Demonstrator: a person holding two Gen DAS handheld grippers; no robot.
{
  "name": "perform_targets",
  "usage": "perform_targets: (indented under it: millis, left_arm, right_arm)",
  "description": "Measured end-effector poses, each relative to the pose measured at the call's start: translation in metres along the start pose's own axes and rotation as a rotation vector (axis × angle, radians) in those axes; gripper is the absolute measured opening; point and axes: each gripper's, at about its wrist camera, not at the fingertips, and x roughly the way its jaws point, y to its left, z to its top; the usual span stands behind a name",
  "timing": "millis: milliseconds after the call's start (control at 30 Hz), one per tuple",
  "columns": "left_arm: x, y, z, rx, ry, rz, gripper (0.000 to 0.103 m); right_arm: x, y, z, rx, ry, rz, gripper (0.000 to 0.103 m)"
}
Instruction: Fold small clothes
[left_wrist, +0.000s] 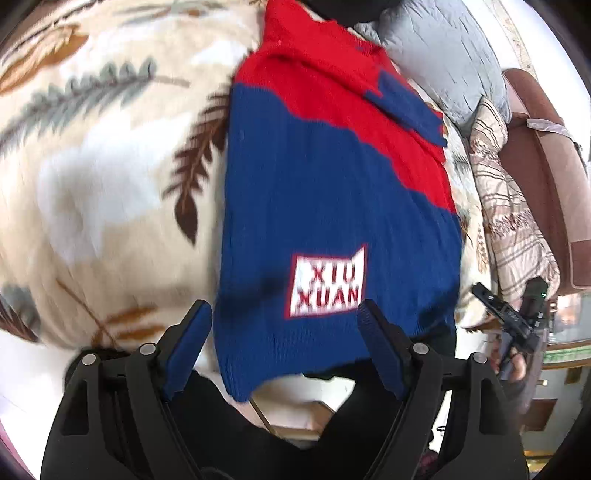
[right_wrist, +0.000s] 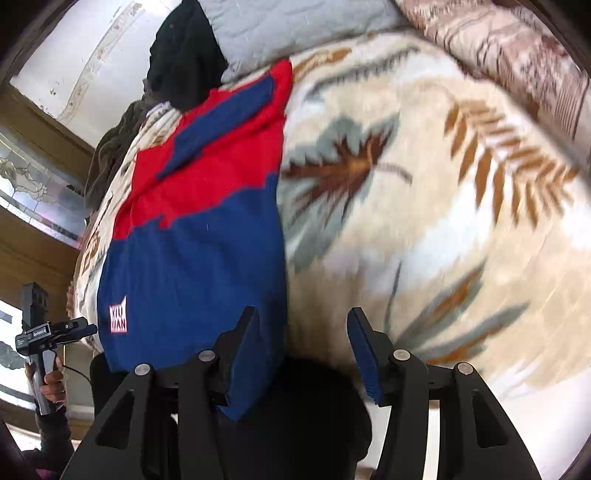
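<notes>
Between the wide-spread fingers of the left gripper (left_wrist: 284, 332), hung the near hem of the blue-and-red knit sweater (left_wrist: 325, 184), unclamped. Likewise parted and empty, the right gripper (right_wrist: 301, 347), at the sweater's hem corner. Lay narrow along the leaf-print blanket (left_wrist: 103, 177), hem drooping off the edge. Judged soft, light, limp; best pinched at hem corners. Beyond: grey pillow (left_wrist: 443, 55), black garment (right_wrist: 184, 55), nothing obstructing.
</notes>
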Motion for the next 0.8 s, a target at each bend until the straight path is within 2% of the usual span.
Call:
perform_targets:
  millis: [100, 200, 367, 400, 433, 467, 500, 533, 567, 633, 800]
  left_arm:
    - [0.01, 0.001, -0.008, -0.009, 0.038, -0.018, 0.081]
    - [0.021, 0.0, -0.013, -0.006, 0.073, -0.001, 0.081]
    - [0.044, -0.002, -0.024, -0.015, 0.149, -0.009, 0.081]
    - [0.047, -0.005, -0.026, -0.018, 0.144, -0.013, 0.081]
    - [0.046, -0.005, -0.029, -0.015, 0.13, -0.01, 0.081]
    - [0.045, -0.007, -0.031, -0.017, 0.113, -0.004, 0.077]
    - [0.043, -0.01, -0.032, -0.007, 0.099, -0.003, 0.057]
    - [0.041, -0.011, -0.033, 0.009, 0.097, -0.004, 0.041]
    - [0.04, -0.012, -0.033, 0.022, 0.102, -0.013, 0.007]
    - [0.034, -0.008, -0.032, 0.002, 0.101, -0.069, 0.007]
    - [0.013, -0.01, -0.026, -0.025, 0.045, -0.224, 0.006]
  right_arm:
    - [0.009, 0.001, -0.009, 0.011, 0.03, 0.055, 0.053]
    - [0.018, 0.006, -0.016, 0.004, 0.071, 0.132, 0.055]
    - [0.037, 0.031, -0.025, -0.097, 0.148, 0.168, 0.056]
    - [0.039, 0.036, -0.027, -0.126, 0.153, 0.173, 0.056]
    - [0.041, 0.042, -0.029, -0.161, 0.16, 0.168, 0.048]
    - [0.042, 0.047, -0.03, -0.191, 0.167, 0.164, 0.039]
    - [0.043, 0.053, -0.032, -0.224, 0.178, 0.17, 0.013]
    - [0.043, 0.056, -0.032, -0.237, 0.184, 0.182, 0.006]
    - [0.042, 0.058, -0.033, -0.25, 0.179, 0.189, 0.006]
    - [0.035, 0.063, -0.033, -0.278, 0.155, 0.215, 0.005]
    - [0.008, 0.062, -0.025, -0.22, 0.045, 0.37, 0.005]
